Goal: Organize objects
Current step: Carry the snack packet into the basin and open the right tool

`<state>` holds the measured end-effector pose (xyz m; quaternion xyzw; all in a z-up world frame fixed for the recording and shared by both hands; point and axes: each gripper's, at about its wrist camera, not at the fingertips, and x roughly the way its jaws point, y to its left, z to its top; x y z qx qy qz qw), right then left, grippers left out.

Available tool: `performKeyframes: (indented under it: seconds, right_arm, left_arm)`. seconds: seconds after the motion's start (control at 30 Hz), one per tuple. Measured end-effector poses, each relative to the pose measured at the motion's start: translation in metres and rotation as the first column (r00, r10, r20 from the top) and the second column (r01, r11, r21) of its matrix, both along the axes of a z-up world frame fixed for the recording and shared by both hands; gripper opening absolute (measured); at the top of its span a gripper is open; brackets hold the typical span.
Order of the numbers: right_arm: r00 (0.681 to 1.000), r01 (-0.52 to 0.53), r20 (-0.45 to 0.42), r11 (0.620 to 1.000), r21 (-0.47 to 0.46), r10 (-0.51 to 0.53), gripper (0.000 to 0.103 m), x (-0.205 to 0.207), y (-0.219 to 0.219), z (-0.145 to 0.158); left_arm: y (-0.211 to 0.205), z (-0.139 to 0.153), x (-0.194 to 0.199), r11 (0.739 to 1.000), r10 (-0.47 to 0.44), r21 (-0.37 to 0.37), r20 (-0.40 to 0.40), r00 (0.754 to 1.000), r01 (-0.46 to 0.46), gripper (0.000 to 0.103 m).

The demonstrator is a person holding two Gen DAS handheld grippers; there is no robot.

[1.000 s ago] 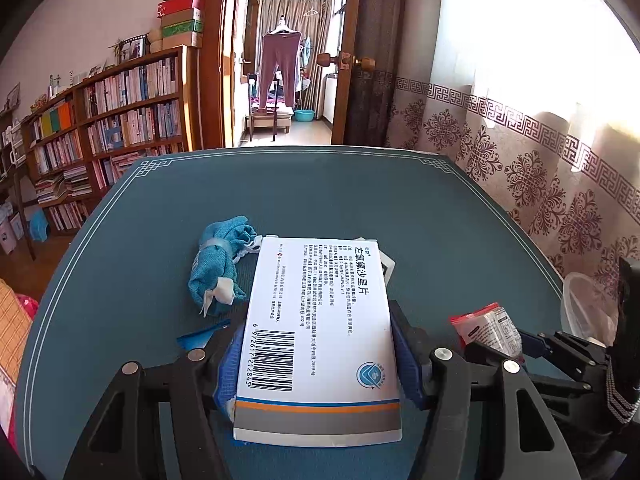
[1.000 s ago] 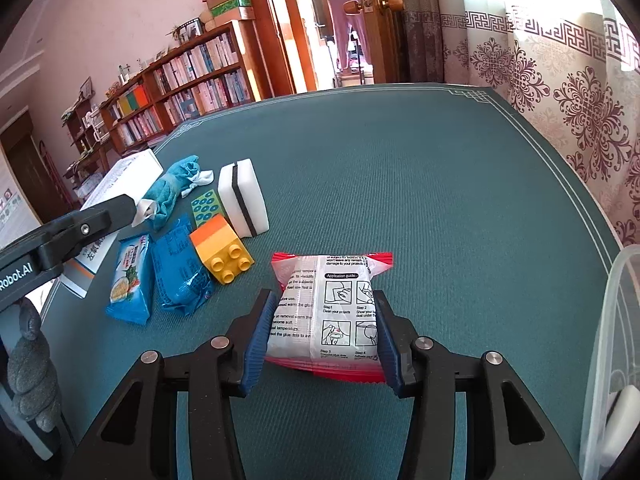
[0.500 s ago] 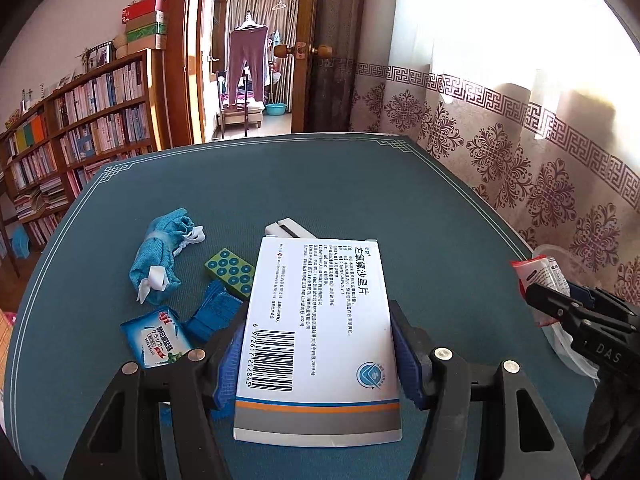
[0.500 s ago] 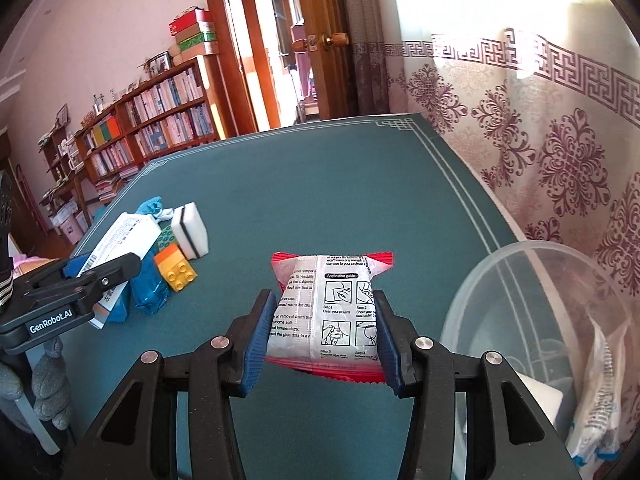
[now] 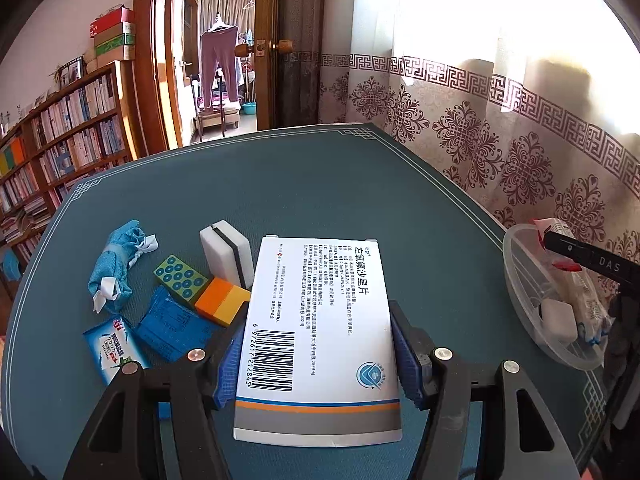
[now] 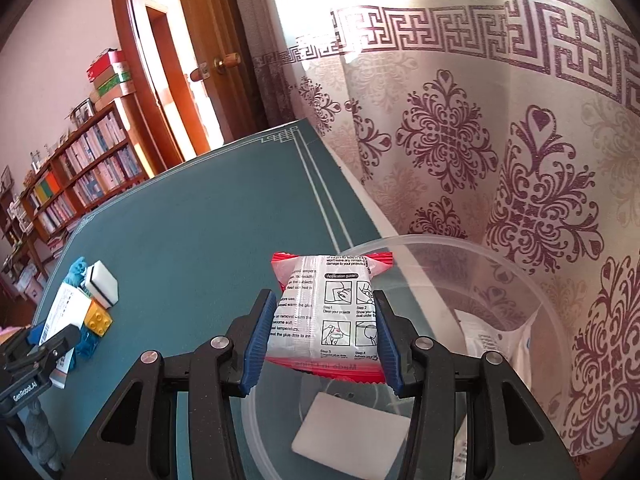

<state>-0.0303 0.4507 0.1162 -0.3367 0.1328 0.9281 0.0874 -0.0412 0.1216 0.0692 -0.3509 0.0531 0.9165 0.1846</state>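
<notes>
My left gripper (image 5: 318, 354) is shut on a white medicine box (image 5: 320, 320) with a barcode, held above the teal table (image 5: 280, 184). My right gripper (image 6: 326, 338) is shut on a red-edged white sachet (image 6: 332, 312), held over the rim of a clear plastic bowl (image 6: 532, 280) at the table's right edge. The bowl (image 5: 520, 280) holds a white pad (image 6: 352, 436) and a white packet (image 6: 500, 344). The right gripper also shows in the left wrist view (image 5: 560, 248), over the bowl.
On the table's left lie a rolled blue cloth (image 5: 114, 264), a white sponge (image 5: 226, 252), a green studded brick (image 5: 178, 278), an orange-yellow brick (image 5: 222, 300), a blue pouch (image 5: 170, 326) and a blue-white packet (image 5: 112, 346). A patterned curtain (image 6: 500, 160) hangs right; bookshelves (image 5: 60, 148) stand left.
My right gripper has carried the sachet right, from over the open table to above the bowl. My left gripper has lifted and swung right with the box, uncovering the bricks and sponge.
</notes>
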Motion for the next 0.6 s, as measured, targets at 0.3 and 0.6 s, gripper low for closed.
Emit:
performKeyframes:
  seconds: [0.3, 0.6]
  right_arm:
    - [0.998, 0.055, 0.011, 0.998, -0.010, -0.055, 0.049, -0.002, 0.021, -0.005]
    - [0.998, 0.069, 0.013, 0.997, -0.016, -0.069, 0.050, -0.002, 0.029, -0.009]
  left_arm:
    - [0.017, -0.002, 0.003, 0.999, -0.030, -0.021, 0.005, 1.000, 0.030, 0.066]
    - [0.028, -0.005, 0.005, 0.998, -0.051, -0.033, 0.010, 0.999, 0.052, 0.066]
